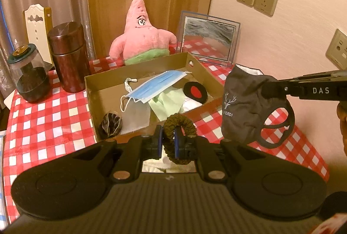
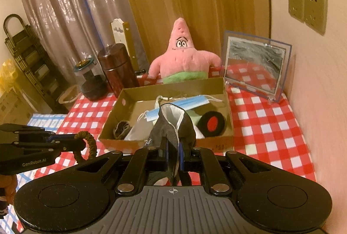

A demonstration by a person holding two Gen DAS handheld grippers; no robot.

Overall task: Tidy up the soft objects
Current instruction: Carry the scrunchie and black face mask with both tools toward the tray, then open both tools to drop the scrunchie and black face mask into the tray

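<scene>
Brown braided hair tie (image 1: 179, 138) sits clamped in the left gripper (image 1: 168, 141) while the right gripper (image 2: 174, 152) pinches a dark cloth mask (image 2: 173, 125), both held just short of the cardboard box (image 1: 149, 70) ahead, where a blue mask (image 1: 155, 87) lies.

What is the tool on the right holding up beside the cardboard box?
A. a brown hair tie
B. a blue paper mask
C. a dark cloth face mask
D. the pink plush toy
C: the right tool pinches a dark cloth face mask with a white antler print, hanging beside the box.
</scene>
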